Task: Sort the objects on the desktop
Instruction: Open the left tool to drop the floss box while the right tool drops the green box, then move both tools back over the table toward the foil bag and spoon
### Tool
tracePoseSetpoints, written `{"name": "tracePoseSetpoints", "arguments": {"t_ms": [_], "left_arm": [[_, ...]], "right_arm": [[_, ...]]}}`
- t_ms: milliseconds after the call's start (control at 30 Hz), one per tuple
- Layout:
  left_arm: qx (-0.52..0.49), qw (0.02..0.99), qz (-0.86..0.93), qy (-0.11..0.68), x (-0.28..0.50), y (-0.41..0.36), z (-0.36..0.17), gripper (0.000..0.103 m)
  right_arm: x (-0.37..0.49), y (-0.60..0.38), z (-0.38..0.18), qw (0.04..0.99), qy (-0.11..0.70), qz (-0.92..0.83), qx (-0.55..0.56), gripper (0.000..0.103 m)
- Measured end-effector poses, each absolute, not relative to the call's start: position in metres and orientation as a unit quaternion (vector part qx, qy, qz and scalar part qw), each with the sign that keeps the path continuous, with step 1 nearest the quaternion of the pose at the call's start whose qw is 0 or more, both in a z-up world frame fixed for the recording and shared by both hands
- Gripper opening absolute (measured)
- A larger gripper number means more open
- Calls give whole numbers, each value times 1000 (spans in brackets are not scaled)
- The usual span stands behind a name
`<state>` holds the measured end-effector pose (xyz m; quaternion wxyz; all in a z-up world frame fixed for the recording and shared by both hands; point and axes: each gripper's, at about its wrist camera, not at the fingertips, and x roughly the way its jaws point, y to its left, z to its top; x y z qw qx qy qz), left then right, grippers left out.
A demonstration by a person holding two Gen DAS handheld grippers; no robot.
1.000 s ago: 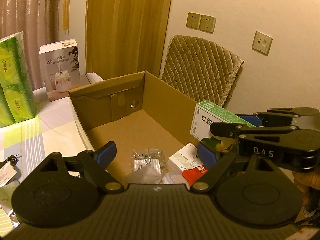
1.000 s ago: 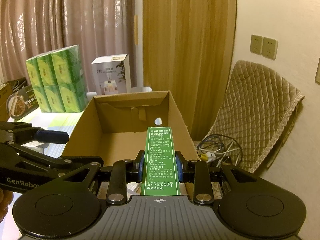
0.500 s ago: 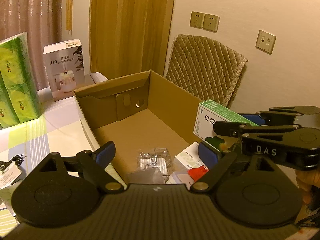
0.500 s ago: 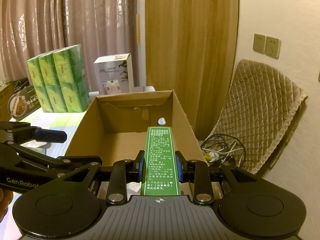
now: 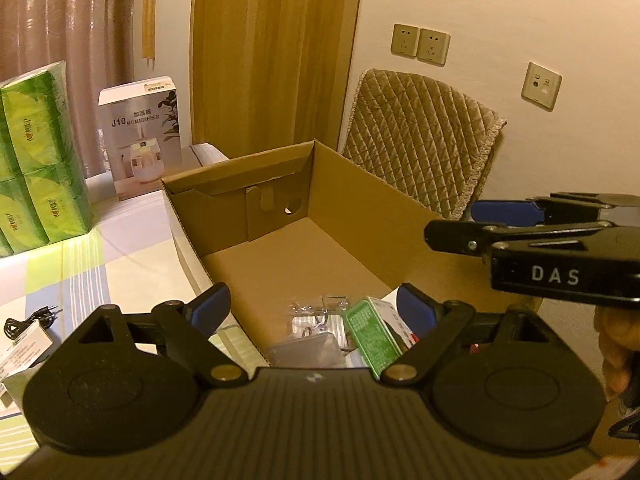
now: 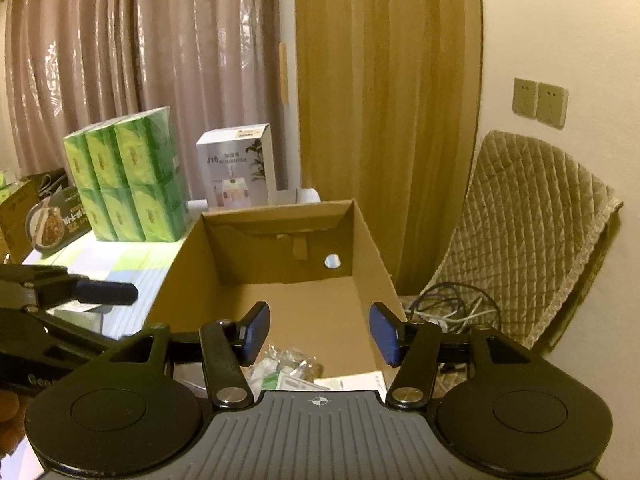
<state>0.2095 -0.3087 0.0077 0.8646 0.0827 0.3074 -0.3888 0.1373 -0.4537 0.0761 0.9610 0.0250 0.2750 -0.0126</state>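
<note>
We count one cardboard box (image 5: 352, 216), open at the top, two grippers, one green carton (image 5: 372, 336), one clear packet (image 5: 316, 316) and one flat grey case (image 5: 304, 352). The three small things lie close together on the box floor at its near end; the far half of the floor is bare up to the back wall. Beyond the box's left wall stand a stack of green tissue packs (image 6: 128, 184) and one white humidifier box (image 6: 240, 168). Our left gripper (image 5: 312, 308) hangs over the near left rim, fingers spread wide, gripping nothing. Our right gripper (image 6: 318, 330) hangs over the near end, its jaws opening, with nothing between them.
</note>
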Motion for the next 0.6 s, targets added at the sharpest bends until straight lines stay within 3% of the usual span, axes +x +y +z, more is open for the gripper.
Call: {"name": "tracePoseSetpoints", "arguments": {"t_ms": [600], "left_arm": [[81, 876, -372, 298, 212, -281, 15, 88]], "right_arm": [[126, -443, 89, 963, 269, -3, 16, 65]]}}
